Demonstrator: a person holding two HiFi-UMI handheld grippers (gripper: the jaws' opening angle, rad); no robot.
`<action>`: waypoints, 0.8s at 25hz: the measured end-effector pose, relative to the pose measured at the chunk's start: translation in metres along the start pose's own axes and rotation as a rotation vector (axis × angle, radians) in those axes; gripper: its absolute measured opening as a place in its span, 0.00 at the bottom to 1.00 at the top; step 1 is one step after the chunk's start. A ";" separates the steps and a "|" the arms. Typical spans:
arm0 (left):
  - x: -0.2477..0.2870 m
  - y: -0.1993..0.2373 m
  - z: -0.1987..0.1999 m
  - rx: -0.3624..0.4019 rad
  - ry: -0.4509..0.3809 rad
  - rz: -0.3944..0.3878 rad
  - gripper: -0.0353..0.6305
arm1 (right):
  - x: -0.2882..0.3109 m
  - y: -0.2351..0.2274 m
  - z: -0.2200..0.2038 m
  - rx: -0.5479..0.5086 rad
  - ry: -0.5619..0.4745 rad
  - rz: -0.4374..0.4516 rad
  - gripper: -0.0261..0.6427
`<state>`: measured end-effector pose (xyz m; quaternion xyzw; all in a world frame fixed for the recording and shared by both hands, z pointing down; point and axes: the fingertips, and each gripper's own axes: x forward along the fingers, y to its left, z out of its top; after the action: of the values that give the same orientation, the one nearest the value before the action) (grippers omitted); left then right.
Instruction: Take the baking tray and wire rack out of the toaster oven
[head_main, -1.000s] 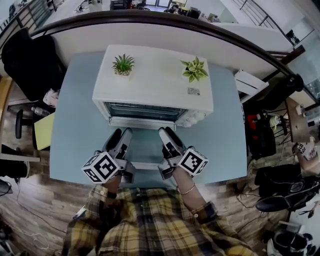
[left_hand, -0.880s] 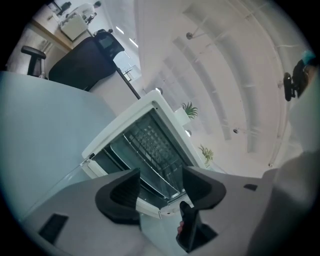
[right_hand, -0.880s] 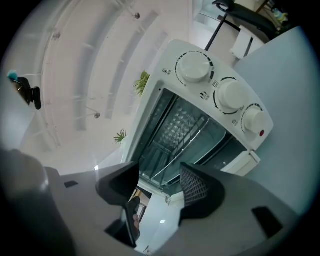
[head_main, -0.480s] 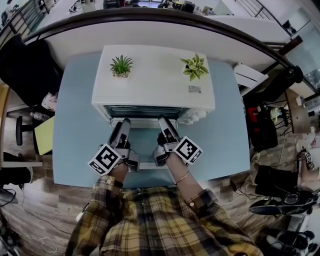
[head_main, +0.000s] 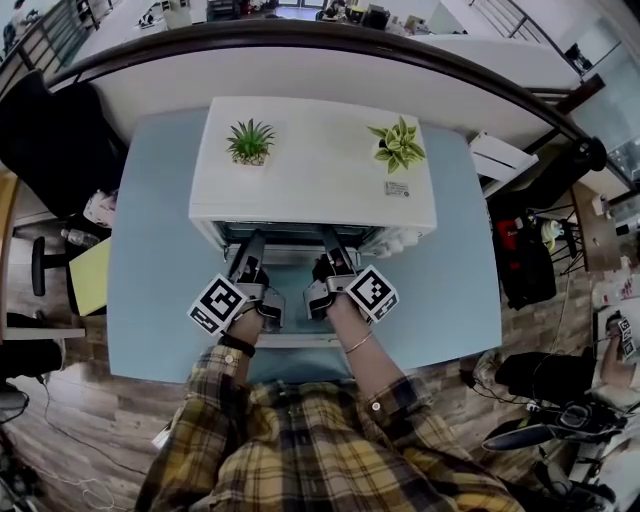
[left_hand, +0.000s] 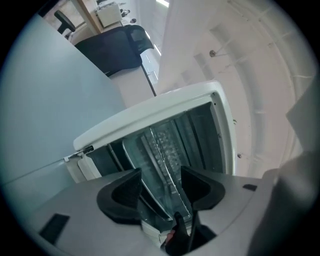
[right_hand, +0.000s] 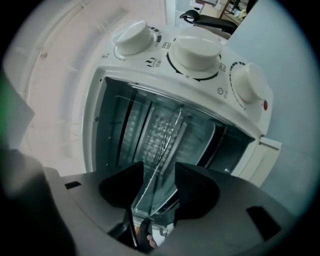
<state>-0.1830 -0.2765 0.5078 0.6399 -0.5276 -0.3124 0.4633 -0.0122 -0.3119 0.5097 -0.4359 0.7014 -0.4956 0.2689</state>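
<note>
Toward the far edge of the table (head_main: 150, 260) the toaster oven (head_main: 312, 160) stands w/ its door dropped open. The baking tray (left_hand: 169, 152) and wire rack (left_hand: 158, 142) both sit inside, so nothing's out yet and the whole pull-out is left to do. Both hands reach level into the oven mouth side by side, left tongs (left_hand: 161, 175) and right tongs (right_hand: 159, 170) each rolled partly over. Both prs of jaws are closing w/ the front edge of tray + rack between them, pads not pressing on it as far as I can see.
</note>
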 end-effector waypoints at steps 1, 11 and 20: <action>0.003 0.002 0.002 -0.013 -0.008 -0.007 0.40 | 0.001 0.000 0.002 -0.002 -0.008 0.001 0.34; 0.020 0.004 0.013 -0.100 -0.060 -0.079 0.34 | 0.008 0.002 0.010 -0.057 -0.035 0.022 0.19; 0.021 -0.008 0.009 -0.158 -0.048 -0.158 0.07 | 0.000 0.000 0.006 -0.028 -0.034 0.019 0.11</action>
<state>-0.1822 -0.2986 0.4987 0.6333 -0.4602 -0.4038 0.4734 -0.0073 -0.3141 0.5074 -0.4417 0.7077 -0.4755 0.2793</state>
